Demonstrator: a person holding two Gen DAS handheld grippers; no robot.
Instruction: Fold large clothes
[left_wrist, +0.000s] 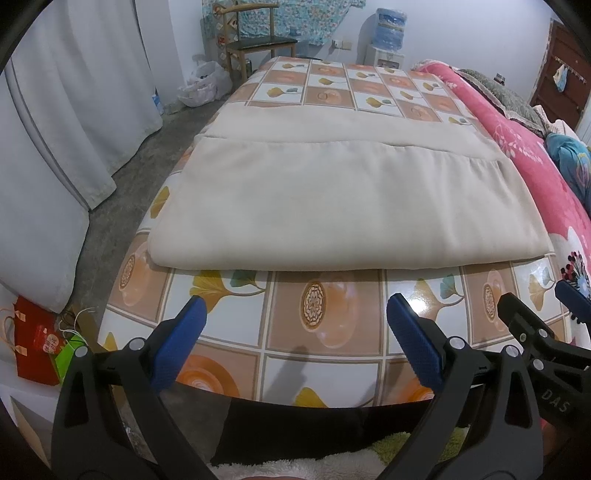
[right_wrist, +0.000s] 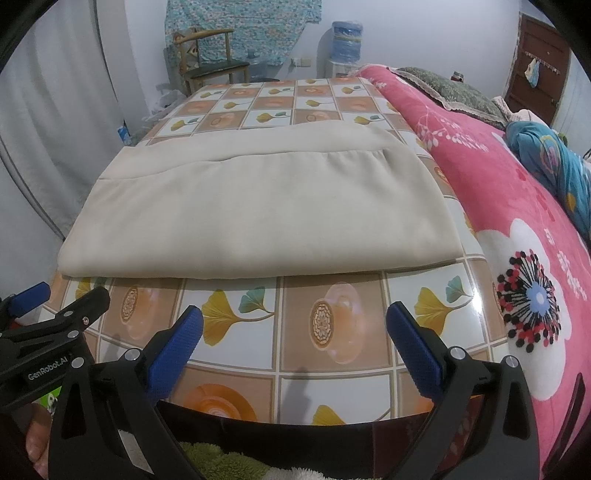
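Text: "GenRobot.AI" on our left gripper (right_wrist: 26, 295), "DAS" on our right gripper (left_wrist: 576, 299) | both wide open, empty, near table (left_wrist: 332, 332) edge | folded beige cloth (left_wrist: 332, 206) mid-table, beyond the fingers | pink blanket (right_wrist: 498, 206) right, chair (left_wrist: 255, 40) far | red bag (left_wrist: 33, 339) only in left view

Folded beige garment (right_wrist: 258, 206) on a tiled-pattern table (right_wrist: 332, 332), ahead of the right gripper (right_wrist: 295, 325).

The gripper's blue-padded fingers (right_wrist: 173, 354) stand wide apart with nothing between them, short of the garment's near fold. A pink floral blanket (right_wrist: 517, 229) runs along beyond the right finger; the left gripper (right_wrist: 55, 310) shows outside the left finger, its state unclear.
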